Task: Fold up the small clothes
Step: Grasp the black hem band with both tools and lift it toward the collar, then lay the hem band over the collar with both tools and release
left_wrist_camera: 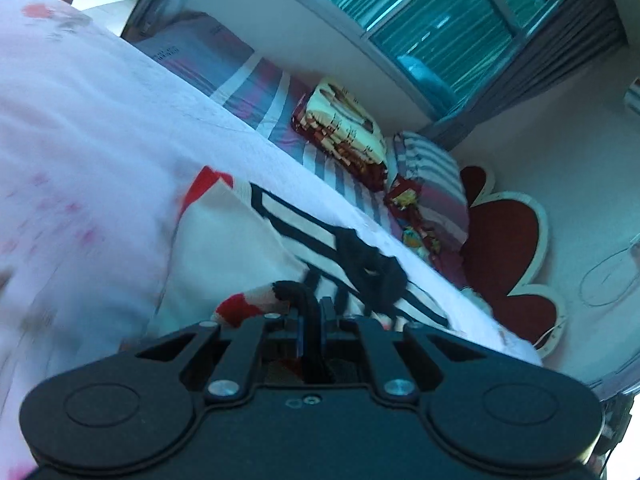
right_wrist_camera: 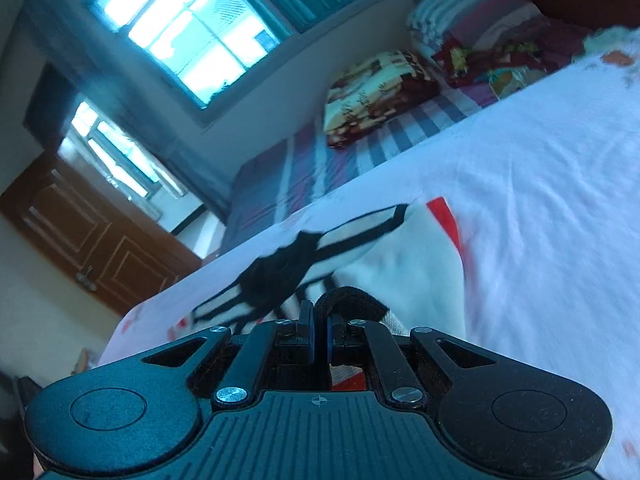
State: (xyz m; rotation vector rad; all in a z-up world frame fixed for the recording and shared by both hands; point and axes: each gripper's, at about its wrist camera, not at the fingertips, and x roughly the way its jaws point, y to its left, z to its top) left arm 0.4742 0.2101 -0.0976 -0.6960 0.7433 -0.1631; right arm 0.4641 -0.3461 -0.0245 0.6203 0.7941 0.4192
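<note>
**Knit garment pinched at both edges**

Left gripper [left_wrist_camera: 314, 308] and right gripper [right_wrist_camera: 320, 316] each clenched on the knit garment's [left_wrist_camera: 224, 232] black-trimmed hem; body drapes on the bed's white sheet [right_wrist_camera: 520, 184]. Soft, light, floppy; grip hem corners, expect sag.

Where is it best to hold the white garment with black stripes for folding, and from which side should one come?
Probably the near hem of the striped garment, one corner per gripper, approached low from the bed's near side: it lies flat on the pink sheet, edges nearest.
</note>
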